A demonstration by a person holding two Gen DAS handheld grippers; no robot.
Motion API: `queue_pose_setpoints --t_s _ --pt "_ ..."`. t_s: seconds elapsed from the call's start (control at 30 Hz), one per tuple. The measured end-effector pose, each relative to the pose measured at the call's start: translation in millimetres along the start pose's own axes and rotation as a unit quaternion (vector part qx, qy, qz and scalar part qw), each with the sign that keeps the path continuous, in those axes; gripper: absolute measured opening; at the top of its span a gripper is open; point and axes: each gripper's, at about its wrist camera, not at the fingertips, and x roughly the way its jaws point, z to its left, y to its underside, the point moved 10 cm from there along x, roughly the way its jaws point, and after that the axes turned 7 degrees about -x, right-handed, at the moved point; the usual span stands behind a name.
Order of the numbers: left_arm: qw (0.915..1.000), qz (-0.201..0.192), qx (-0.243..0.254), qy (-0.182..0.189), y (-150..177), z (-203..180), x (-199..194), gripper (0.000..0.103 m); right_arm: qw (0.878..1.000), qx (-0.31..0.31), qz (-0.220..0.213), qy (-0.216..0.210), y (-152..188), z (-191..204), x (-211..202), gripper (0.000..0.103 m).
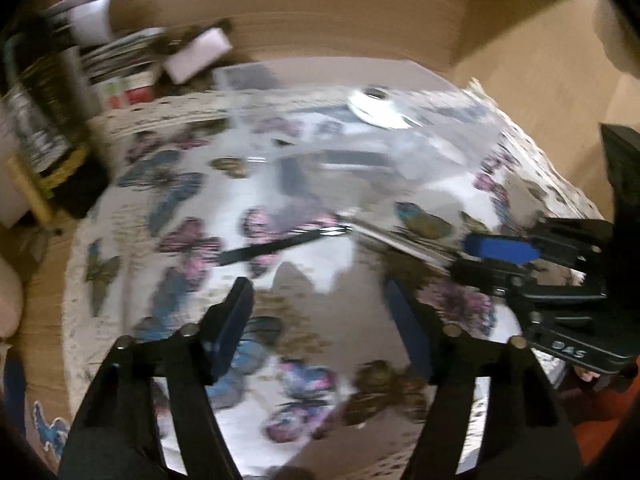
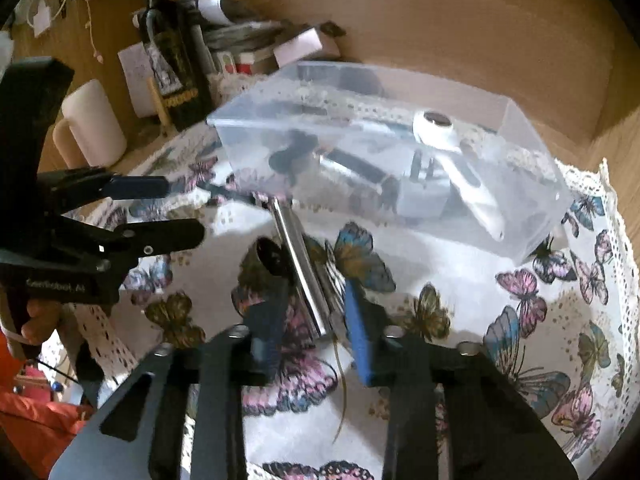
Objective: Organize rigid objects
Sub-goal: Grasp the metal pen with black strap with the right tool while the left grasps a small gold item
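Holding a long metal utensil (image 2: 302,268) between its fingers, the right tool (image 2: 310,332) aims at the clear plastic bin (image 2: 532,184), which already contains several items. The left tool (image 1: 316,312) gapes empty above the counter (image 2: 440,280).

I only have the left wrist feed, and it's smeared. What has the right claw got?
Observer: The right claw is closed on a shiny metal tool, whose black end points toward the clear box.
Operator: Is there anything in that box?
Observer: Yes. There's a white gadget with a round dark eye, plus some black pieces I can't identify.
Operator: What's behind the box on the left?
Observer: A dark bottle stands upright there.
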Motion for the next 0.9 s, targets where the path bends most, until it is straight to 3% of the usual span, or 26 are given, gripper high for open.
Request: queue_pose_setpoints --t_s 0.17,0.3,0.37,0.4,0.5,0.77,0.9 --pt "0.9992 0.021 0.025 0.025 4.3 -29.8 15.2 0.056 1.0 0.018 -0.001 -0.002 7.8 -10.9 -3.3 0.02" --pt "0.9985 0.028 0.033 0.034 1.0 -41.4 24.2 0.055 1.0 0.02 -0.003 0.0 9.0 -14.2 -5.3 0.02" --pt "0.9984 0.031 0.035 0.033 0.8 -43.7 28.6 0.045 1.0 0.018 -0.001 0.0 9.0 -13.6 -5.0 0.02" --pt "0.9981 0.038 0.035 0.035 1.8 -44.5 32.0 0.034 1.0 0.017 -0.002 -0.001 8.4 -12.9 -4.7 0.02" --pt "0.9981 0.039 0.026 0.039 2.5 -41.1 34.1 0.033 1.0 0.01 -0.003 -0.006 5.3 -9.4 -4.6 0.02" --pt "0.9998 0.021 0.003 0.004 9.1 -6.9 20.3 0.033 1.0 -0.012 -0.002 -0.013 -16.0 4.2 11.8 0.02" --pt "0.9996 0.021 -0.018 0.004 11.2 9.7 16.9 0.033 0.999 -0.029 0.011 -0.017 -22.3 13.5 25.7 0.015"
